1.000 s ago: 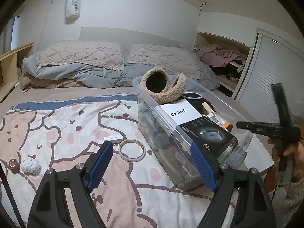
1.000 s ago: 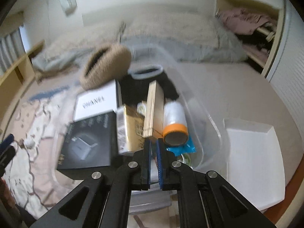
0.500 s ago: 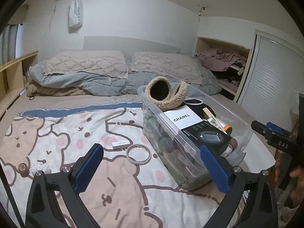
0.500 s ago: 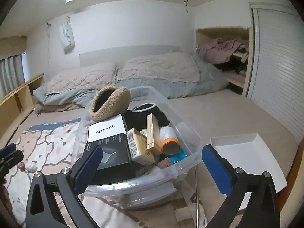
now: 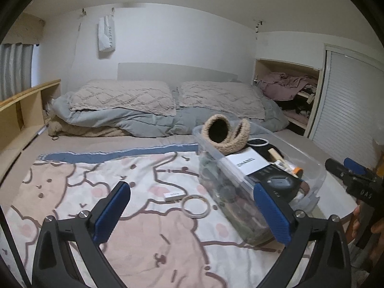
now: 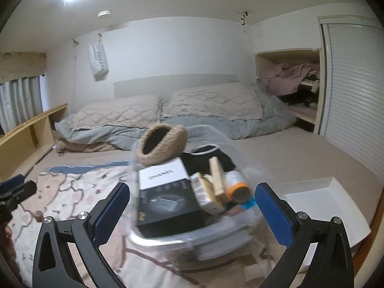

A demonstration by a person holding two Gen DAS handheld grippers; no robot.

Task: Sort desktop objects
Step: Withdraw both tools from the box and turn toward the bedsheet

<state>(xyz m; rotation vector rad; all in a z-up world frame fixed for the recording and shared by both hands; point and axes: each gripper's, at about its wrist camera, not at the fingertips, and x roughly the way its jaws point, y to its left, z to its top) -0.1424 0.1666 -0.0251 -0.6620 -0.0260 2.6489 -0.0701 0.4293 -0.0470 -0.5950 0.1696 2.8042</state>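
A: Bin of clear plastic sits on the bed, at about two o'clock from the left hand-held gripper. That gripper's blue pads are spread wide with nothing between them.

B: And the right hand-held gripper?

A: Spread wide too, empty, with the bin straight ahead at twelve o'clock, close in front of its fingers.

B: What lies nearest the left one?

A: A tape ring flat on the bear-print blanket, just ahead between the pads. A small white stick lies just beside it at eleven o'clock, close to the bin's side.

B: What is in the bin?

A: A black box toward the near end, a white box lying partly on it, then a fuzzy tan pouch at the far end. At three o'clock from the black box are a wood block and an orange-rimmed roll.

B: Anything outside it?

A: A white tray on the bed at three o'clock of the bin. Pillows lie at the head.
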